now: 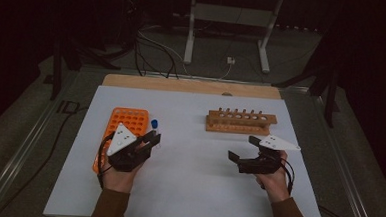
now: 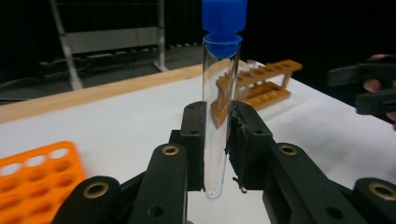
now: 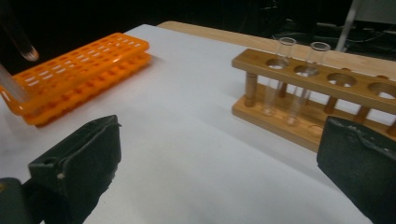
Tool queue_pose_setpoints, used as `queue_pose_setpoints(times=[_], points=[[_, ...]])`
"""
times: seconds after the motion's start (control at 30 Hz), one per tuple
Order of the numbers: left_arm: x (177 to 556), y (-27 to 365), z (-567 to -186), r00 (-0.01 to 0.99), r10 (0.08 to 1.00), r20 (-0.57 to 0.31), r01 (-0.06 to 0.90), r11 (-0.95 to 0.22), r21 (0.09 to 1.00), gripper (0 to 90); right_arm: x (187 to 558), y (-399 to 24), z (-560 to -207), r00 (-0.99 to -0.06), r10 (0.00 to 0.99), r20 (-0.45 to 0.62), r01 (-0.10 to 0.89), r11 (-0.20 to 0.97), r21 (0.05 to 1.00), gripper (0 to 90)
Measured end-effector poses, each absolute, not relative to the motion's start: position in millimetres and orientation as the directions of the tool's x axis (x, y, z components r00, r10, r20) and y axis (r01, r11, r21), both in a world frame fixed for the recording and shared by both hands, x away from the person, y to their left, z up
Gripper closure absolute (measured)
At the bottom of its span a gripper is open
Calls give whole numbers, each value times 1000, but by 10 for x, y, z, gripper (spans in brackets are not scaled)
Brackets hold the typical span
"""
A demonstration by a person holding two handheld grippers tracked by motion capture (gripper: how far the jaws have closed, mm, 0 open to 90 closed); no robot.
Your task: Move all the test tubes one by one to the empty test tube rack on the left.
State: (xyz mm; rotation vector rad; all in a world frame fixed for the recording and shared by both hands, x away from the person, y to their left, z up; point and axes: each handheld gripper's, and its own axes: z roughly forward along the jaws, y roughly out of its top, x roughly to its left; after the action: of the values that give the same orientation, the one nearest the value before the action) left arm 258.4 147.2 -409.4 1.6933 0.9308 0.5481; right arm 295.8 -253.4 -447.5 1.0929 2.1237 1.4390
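Observation:
My left gripper (image 1: 153, 138) is shut on a clear glass test tube (image 2: 215, 79) with a blue cap (image 1: 154, 123). The tube stands upright between the pads, just right of the orange plastic rack (image 1: 129, 121). In the left gripper view the cap (image 2: 224, 21) is at the top and the tube's round end hangs below the pads. My right gripper (image 1: 243, 148) stands open with nothing in it, in front of the wooden rack (image 1: 240, 122). In the right gripper view its fingers (image 3: 84, 156) are spread wide, and the wooden rack (image 3: 317, 91) holds two uncapped glass tubes (image 3: 278, 74).
A white sheet (image 1: 192, 178) covers the table, with a bare wooden strip (image 1: 192, 85) along the far edge. Between the orange rack (image 3: 79, 70) and the wooden one is open sheet. A metal stand (image 1: 225, 20) and cables lie on the floor beyond the table.

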Motion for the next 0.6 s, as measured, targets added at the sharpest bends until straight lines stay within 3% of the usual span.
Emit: queue_pose_setpoints(times=[0.6], points=[[2435,2383,-4160,428,903,-50,300,-90,950,768,2928,-2691,-4509,-618,778,112,401,189,897,3]])
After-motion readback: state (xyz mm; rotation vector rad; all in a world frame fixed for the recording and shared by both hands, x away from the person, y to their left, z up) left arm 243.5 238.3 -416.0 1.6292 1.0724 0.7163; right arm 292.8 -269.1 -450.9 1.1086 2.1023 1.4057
